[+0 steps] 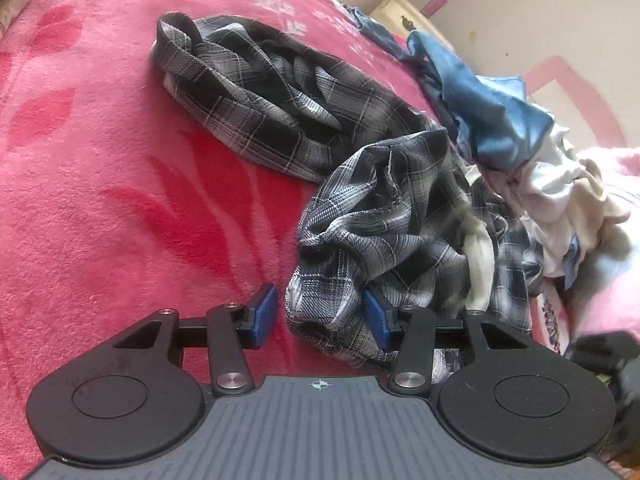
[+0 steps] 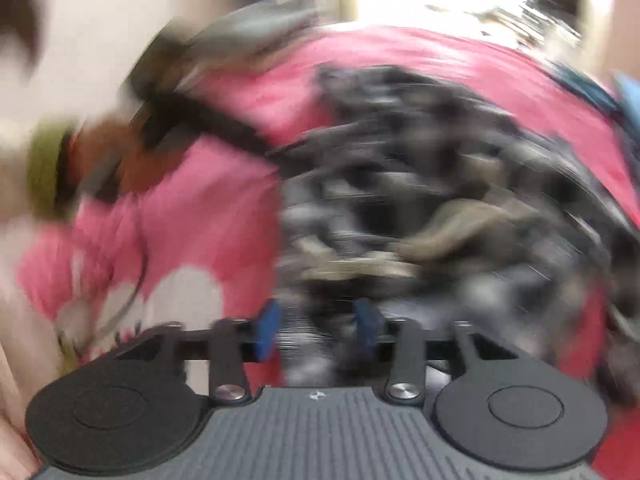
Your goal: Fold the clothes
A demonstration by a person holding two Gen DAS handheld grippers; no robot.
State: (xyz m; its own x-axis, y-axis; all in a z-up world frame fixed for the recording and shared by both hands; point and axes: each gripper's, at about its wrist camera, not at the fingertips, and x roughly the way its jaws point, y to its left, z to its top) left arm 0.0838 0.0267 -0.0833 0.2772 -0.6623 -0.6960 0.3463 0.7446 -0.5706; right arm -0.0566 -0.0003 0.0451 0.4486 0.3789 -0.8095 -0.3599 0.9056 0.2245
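A crumpled grey-and-black plaid shirt [image 1: 304,120] lies on the pink-red blanket [image 1: 100,200], and its near bunch reaches down to my left gripper [image 1: 320,318]. That gripper stands open. A fold of the plaid cloth lies between the blue pads [image 1: 264,314], against the right one, with a strip of blanket showing beside the left one. The right wrist view is heavily blurred. In it my right gripper [image 2: 318,326] is open over the same plaid shirt [image 2: 440,184], with smeared cloth between its pads; whether they touch it I cannot tell.
To the right of the shirt lies a pile of other clothes: a blue garment [image 1: 492,116] and white ones [image 1: 560,192]. A person's hand with a green sleeve [image 2: 44,168] shows blurred at the left of the right wrist view. Cream furniture [image 1: 394,6] stands beyond the bed.
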